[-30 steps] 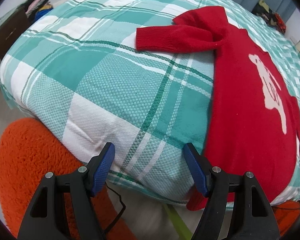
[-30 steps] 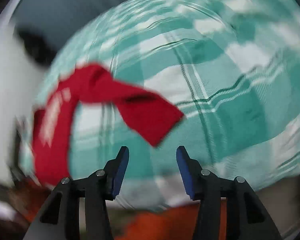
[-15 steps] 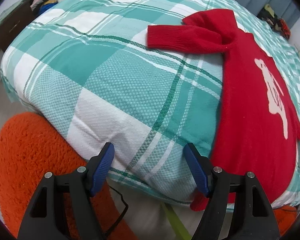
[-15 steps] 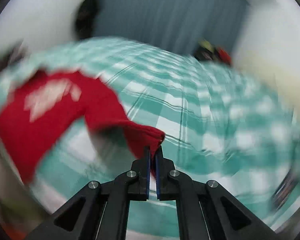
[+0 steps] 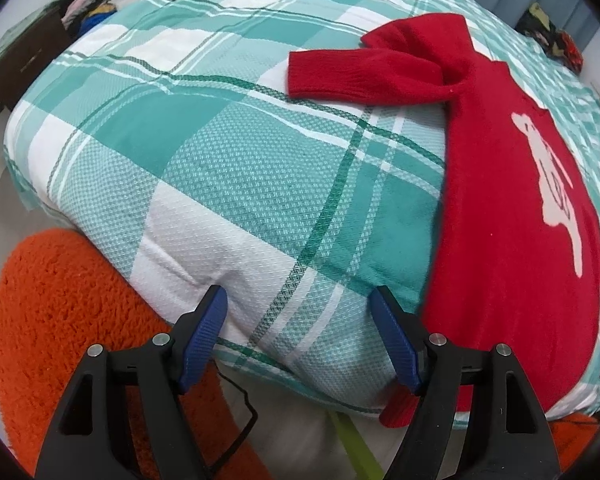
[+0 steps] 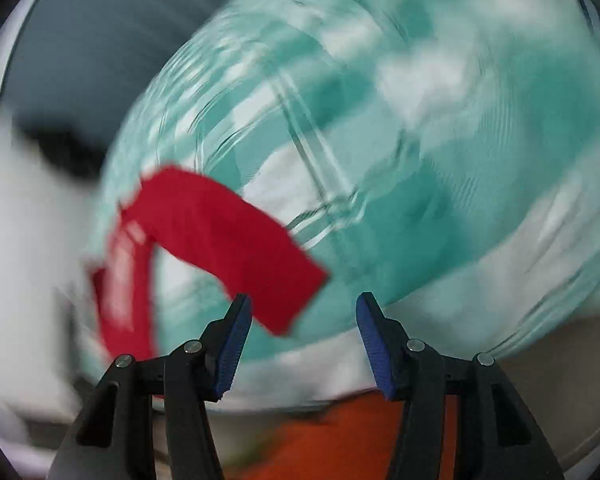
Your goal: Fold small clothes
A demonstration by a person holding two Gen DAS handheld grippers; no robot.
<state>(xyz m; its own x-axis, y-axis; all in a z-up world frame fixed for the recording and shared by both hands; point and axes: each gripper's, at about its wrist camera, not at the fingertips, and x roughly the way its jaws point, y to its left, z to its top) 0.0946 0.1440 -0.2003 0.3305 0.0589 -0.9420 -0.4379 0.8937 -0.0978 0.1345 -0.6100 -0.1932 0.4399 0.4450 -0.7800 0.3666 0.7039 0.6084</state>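
A red sweater [image 5: 512, 208] lies flat on a plaid-covered bed [image 5: 228, 184], one sleeve [image 6: 236, 248] stretched toward the right gripper [image 6: 304, 344], whose jaws, pinched on the cuff half a second ago, are now spread and empty. The sleeve looks newly laid out, the fold itself not begun. The left gripper [image 5: 300, 340] hovers spread at 6 o'clock. Motion blur smears the right view; the hem runs off the bed's edge.

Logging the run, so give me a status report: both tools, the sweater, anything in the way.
Left tool open, empty, at the bed edge. Right tool open, empty, view blurred. Red sweater flat, one sleeve out sideways, unfolded. Nothing in the way.
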